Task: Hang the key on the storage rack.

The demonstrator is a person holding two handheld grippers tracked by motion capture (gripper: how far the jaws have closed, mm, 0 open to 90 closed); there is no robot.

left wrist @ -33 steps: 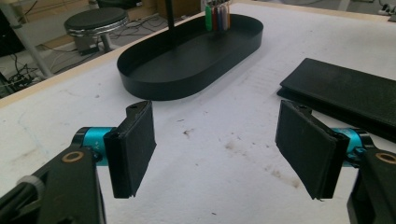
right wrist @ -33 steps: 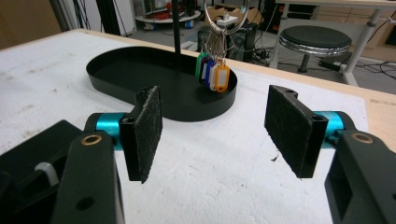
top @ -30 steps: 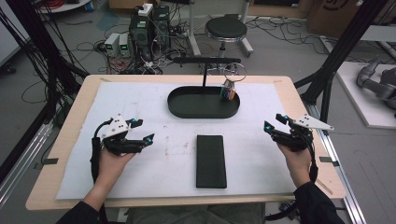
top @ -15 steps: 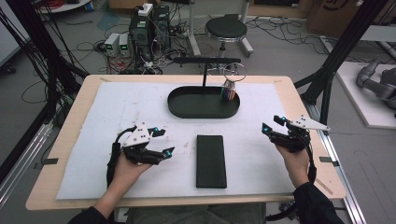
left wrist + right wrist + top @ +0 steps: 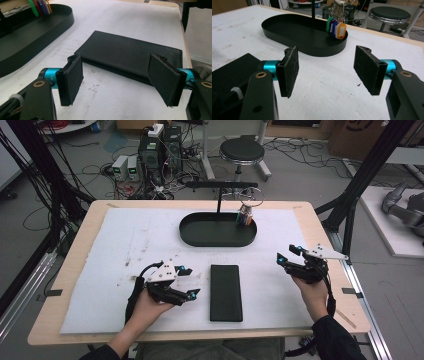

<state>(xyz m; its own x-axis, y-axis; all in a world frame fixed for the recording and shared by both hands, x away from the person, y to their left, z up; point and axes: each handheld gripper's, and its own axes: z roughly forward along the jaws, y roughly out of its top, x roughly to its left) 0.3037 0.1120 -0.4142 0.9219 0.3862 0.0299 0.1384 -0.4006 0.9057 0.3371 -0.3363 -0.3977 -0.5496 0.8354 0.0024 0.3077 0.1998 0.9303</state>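
- My left gripper (image 5: 120, 80) carries rough, matt black pads (image 5: 163, 78) on glossy turquoise metal posts.
- The flat black rectangular wallet (image 5: 130, 53) before it looks like grained leather, matt.
- The black oval tray (image 5: 297, 30) looks smooth, faintly shiny.
- The white table cover (image 5: 135, 240) is rough and scuffed over pale wood.

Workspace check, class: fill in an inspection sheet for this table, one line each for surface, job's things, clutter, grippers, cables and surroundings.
Surface: wooden table under a white mat with dark scuffs.
Job's things: black wallet lying flat and closed at the near middle.
Clutter: black oval tray with a stand; coloured key tags hang at its end.
Grippers: left gripper open beside the wallet, pointing at it without touching; right gripper open over bare mat.
Cables: one trails from each gripper along the wrist; tangled leads on the floor beyond the table.
Surroundings: stool, electronics boxes, black frame posts.
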